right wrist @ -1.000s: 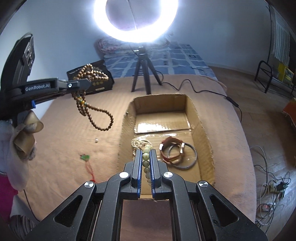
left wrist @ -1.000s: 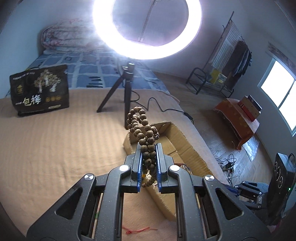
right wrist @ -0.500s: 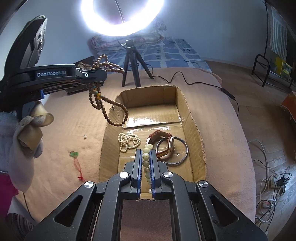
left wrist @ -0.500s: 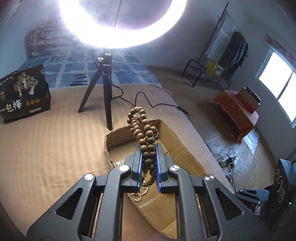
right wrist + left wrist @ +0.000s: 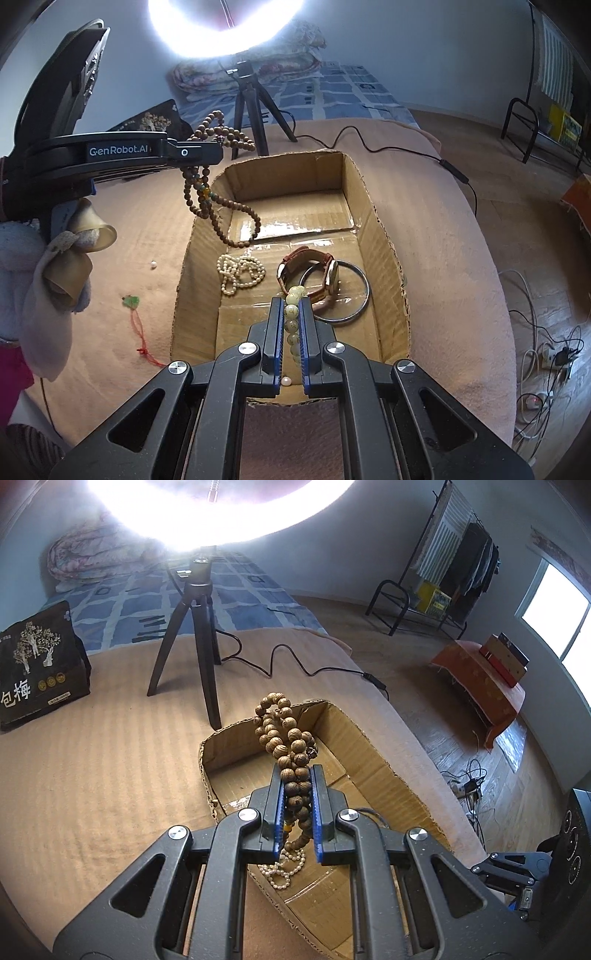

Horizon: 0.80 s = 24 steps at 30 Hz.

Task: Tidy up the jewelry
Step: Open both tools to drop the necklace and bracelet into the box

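My left gripper [image 5: 296,771] is shut on a brown wooden bead necklace [image 5: 286,738]. In the right wrist view the left gripper [image 5: 216,153] holds the necklace [image 5: 214,206] so that its loops hang over the left side of the open cardboard box [image 5: 388,236]. My right gripper [image 5: 291,301] is shut on a pale green bead bracelet [image 5: 293,314] above the box's near end. Inside the box lie a pearl necklace [image 5: 238,271], a brown-strapped watch [image 5: 314,273] and a silver bangle [image 5: 354,299]. The pearl necklace also shows under my left gripper [image 5: 284,867].
A ring light on a black tripod [image 5: 255,107] stands behind the box, its cable [image 5: 406,147] trailing right. A green pendant on a red cord [image 5: 133,310] and a loose pearl [image 5: 153,264] lie on the tan blanket left of the box. A black bag [image 5: 37,664] stands far left.
My left gripper has carried the wooden necklace rightward from over the blanket to over the box. My right gripper has come closer over the box with the bracelet.
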{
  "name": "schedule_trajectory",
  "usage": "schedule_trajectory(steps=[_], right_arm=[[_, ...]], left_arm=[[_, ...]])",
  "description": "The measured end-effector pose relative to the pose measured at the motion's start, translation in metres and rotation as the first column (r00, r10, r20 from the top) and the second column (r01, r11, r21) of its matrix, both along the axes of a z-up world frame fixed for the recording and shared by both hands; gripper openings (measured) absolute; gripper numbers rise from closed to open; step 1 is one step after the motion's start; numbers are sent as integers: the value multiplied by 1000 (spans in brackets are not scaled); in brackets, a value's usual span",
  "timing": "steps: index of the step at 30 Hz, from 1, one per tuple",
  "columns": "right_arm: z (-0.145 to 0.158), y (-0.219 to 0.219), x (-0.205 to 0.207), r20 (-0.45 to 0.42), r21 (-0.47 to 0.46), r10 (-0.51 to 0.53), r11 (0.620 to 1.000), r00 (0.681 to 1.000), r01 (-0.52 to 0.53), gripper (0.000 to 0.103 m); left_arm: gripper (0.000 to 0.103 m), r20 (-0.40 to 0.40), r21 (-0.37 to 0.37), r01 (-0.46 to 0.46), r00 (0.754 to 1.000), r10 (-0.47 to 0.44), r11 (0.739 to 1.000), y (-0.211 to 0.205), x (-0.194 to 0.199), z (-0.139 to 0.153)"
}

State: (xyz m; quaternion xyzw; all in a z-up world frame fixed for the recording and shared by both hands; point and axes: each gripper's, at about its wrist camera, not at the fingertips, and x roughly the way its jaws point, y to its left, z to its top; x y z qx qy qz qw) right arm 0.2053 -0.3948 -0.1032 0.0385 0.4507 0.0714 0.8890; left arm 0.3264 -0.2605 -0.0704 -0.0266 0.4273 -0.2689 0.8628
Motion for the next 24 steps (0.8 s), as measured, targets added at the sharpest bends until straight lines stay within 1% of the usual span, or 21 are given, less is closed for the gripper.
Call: schedule_trajectory(steps=[5, 9, 10, 11, 12, 13, 14, 15, 16, 24], right_arm=[[-1, 0, 2, 0, -13, -6, 1000, 1000, 6, 6], [-1, 0, 2, 2, -23, -15, 1000, 1000, 15, 6], [-1, 0, 2, 2, -25, -15, 1000, 1000, 15, 8], [0, 1, 2, 2, -26, -13, 1000, 1000, 13, 10], [0, 1, 2, 1, -31, -10, 999, 1000, 11, 22], [1, 2, 1, 8, -40, -11, 999, 1000, 12, 41], [2, 2, 0, 15, -47, -13, 999, 1000, 14, 50], [4, 3, -2, 34, -61, -19, 998, 999, 22, 63], [5, 3, -3, 45, -70, -23, 997, 999, 26, 67], [5, 10, -5, 38, -98, -18, 995, 999, 22, 67]], left_arm=[[10, -16, 9, 13, 1000, -13, 1000, -4, 2, -5], [11, -11, 18, 20, 1000, -20, 1000, -6, 1, -5], [14, -12, 18, 23, 1000, -23, 1000, -6, 1, -4], [18, -11, 18, 26, 1000, -26, 999, -7, 0, -4], [32, -8, 21, 27, 1000, -27, 999, -7, -1, -3], [40, -5, 22, 25, 1000, -25, 999, -7, -2, -2], [40, -3, 21, 25, 1000, -25, 999, -7, -3, -2], [40, -3, 22, 26, 1000, -26, 999, -6, -3, -2], [40, -3, 22, 25, 1000, -25, 999, -6, -4, -2], [40, 14, 33, 24, 1000, -25, 999, 5, -13, 3]])
